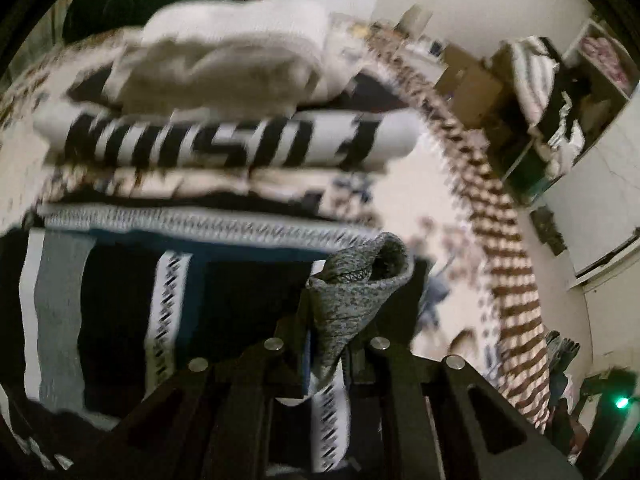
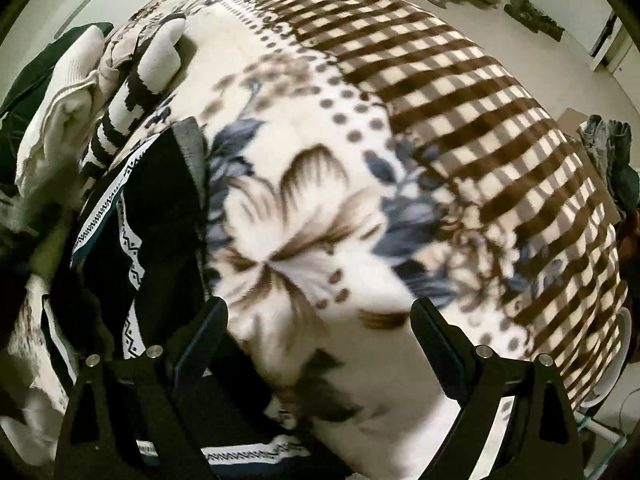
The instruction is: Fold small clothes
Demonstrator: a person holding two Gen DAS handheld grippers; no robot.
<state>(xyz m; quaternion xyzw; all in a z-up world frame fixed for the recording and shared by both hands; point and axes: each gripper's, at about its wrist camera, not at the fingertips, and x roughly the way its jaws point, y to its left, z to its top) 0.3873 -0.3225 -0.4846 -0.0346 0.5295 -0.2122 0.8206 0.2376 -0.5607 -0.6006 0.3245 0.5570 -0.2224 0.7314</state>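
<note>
A grey marled garment [image 1: 354,292] bunches up between the fingers of the left gripper [image 1: 328,316], which pinch its fabric above a dark, white-trimmed garment [image 1: 132,308] on the floral-and-check blanket [image 2: 360,160]. A stack of folded clothes [image 1: 224,92] sits just beyond. The right gripper [image 2: 320,320] hangs wide apart — empty — over the blanket.

A flowered, brown-checked blanket [image 2: 360,184] spreads under and ahead of the grippers. Far ahead to the right stand a cluttered shelf [image 1: 560,92] and cardboard boxes [image 1: 468,80].
</note>
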